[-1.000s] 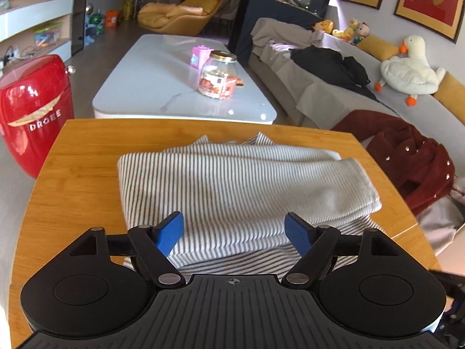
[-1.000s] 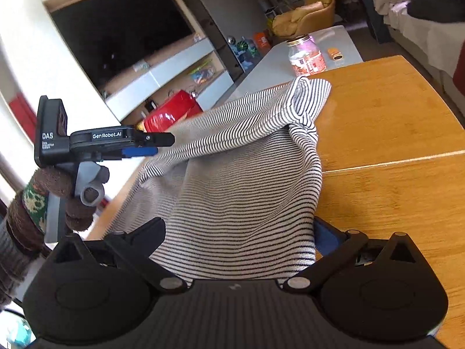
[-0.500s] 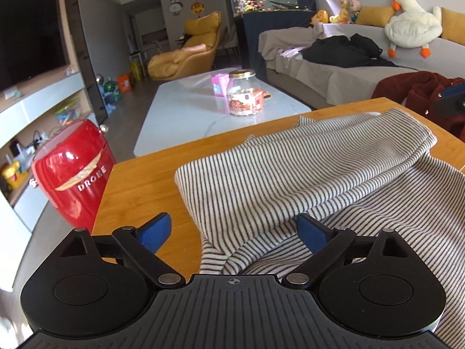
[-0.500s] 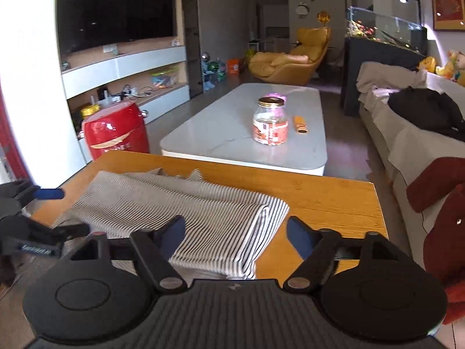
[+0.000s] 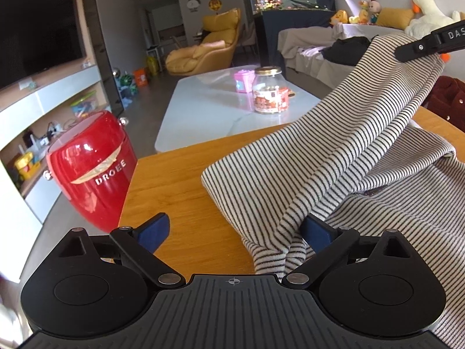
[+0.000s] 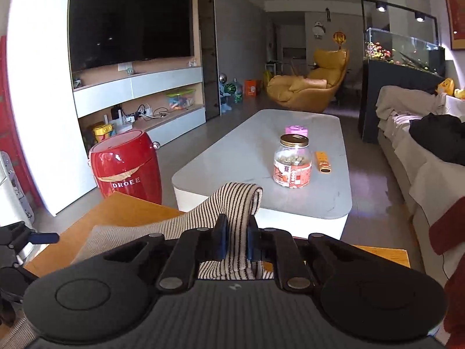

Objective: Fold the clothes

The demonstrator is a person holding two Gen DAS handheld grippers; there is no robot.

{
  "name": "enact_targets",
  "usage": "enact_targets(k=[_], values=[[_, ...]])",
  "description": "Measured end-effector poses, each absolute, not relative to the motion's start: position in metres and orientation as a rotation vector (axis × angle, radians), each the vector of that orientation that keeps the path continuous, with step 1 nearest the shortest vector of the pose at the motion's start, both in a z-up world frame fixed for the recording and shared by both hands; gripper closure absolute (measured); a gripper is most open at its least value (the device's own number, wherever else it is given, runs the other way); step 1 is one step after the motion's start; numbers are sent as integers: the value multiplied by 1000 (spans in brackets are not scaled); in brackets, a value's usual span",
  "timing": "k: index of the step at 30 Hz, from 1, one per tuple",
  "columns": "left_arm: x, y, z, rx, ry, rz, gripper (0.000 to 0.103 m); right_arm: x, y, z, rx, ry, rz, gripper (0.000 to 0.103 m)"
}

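Closing hard on the cloth, the right tool [image 6: 234,240] now has a fold of the striped top [image 5: 334,157] pinched tight between its pads, where a second ago those jaws stood wide with the fabric just draped through them. It has carried that pinched edge up off the wooden surface [image 5: 177,180], so the top hangs in a slope from the raised tool, seen at the upper right of the left view, down to the part lying flat. The left tool [image 5: 232,231] has just been opening and stands wide, gripping nothing; a bunched hem sits between its fingers, against the right one, but no pad presses on it. My read: one corner is secured and lifted, so the next fold can be drawn over once the left tool takes its own hold.

Count time: one striped top, two tools, one wooden surface. Beyond it, one white coffee table [image 6: 255,145] carrying one jar [image 6: 292,161], and one red barrel [image 5: 93,168] on the floor.
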State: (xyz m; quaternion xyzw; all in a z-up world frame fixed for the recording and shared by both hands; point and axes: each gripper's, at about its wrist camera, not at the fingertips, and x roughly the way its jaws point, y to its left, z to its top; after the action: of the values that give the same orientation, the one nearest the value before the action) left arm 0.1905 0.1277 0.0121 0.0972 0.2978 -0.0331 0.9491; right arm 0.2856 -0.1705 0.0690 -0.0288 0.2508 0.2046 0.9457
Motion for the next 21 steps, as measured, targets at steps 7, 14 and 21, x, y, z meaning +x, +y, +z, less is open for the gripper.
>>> enact_targets(k=[7, 14, 21], values=[[167, 126, 43, 82, 564, -218, 1, 278, -188, -8, -90, 669, 322, 85], [200, 85, 33, 45, 557, -348, 0, 272, -191, 20, -90, 640, 279, 54], [220, 85, -2, 12, 623, -318, 0, 253, -194, 36, 39, 605, 379, 50]])
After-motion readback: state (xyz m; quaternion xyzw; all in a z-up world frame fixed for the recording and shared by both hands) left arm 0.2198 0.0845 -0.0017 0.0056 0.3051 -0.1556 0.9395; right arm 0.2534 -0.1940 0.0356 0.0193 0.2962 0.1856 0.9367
